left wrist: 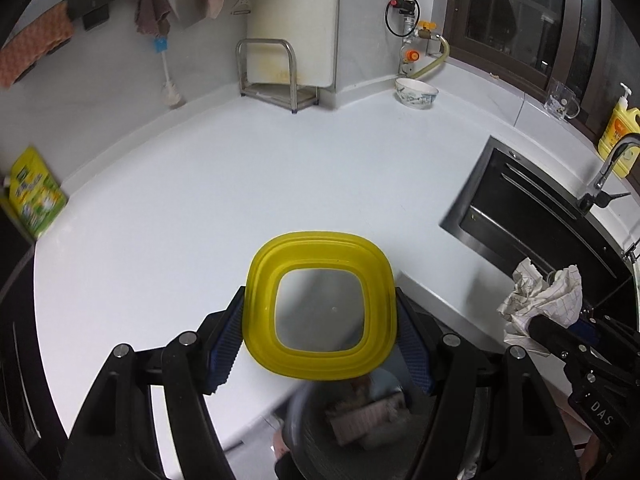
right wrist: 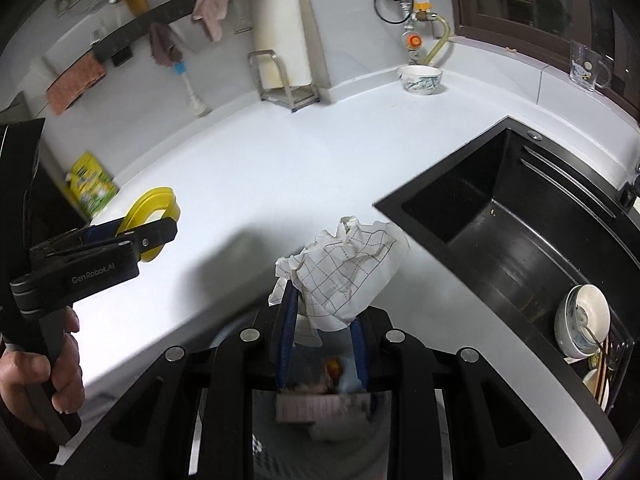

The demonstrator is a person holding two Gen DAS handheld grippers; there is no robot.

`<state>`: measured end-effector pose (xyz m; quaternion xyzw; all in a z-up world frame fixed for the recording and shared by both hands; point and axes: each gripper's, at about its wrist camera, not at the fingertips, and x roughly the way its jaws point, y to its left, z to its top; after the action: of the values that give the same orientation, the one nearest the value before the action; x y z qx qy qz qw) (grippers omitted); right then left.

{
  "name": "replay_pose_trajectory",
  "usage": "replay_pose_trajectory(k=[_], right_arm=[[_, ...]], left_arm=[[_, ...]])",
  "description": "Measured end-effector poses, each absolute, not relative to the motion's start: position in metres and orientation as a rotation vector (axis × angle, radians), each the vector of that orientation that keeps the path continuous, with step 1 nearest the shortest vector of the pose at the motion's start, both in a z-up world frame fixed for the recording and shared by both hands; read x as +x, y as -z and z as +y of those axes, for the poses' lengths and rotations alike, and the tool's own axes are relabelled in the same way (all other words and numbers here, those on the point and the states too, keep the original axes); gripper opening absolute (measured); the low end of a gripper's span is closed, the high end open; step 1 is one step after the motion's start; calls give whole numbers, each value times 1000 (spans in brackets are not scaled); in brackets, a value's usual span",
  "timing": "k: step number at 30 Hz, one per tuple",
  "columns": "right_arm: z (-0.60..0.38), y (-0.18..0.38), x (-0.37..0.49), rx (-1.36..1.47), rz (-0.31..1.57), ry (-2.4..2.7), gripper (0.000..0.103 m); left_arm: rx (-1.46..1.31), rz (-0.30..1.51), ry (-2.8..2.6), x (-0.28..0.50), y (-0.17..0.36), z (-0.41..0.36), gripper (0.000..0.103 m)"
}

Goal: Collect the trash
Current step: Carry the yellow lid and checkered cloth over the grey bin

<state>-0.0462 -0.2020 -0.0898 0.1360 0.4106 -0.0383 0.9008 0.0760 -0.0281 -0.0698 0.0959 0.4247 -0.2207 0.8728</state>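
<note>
— Listing item one: left gripper (left wrist: pixel 320 336), pads clamped on both sides of a square yellow plastic lid with clear centre (left wrist: pixel 320 308), held over white countertop (left wrist: pixel 224 200) edge.

— Noted. Item two?

— Right gripper (right wrist: pixel 324 344), jaws narrow, pinched on crumpled white grid-printed paper (right wrist: pixel 344 272). Held above blurred dark bin (right wrist: pixel 320 420) below counter edge, just beside black sink (right wrist: pixel 500 232).
</note>
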Motion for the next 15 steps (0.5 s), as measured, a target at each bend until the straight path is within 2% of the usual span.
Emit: replay_pose_trajectory(k=[15], right_arm=[[-205,105,-95,219,898,-78,24]], left_arm=[[177,906,352,-3,79,-30,67]])
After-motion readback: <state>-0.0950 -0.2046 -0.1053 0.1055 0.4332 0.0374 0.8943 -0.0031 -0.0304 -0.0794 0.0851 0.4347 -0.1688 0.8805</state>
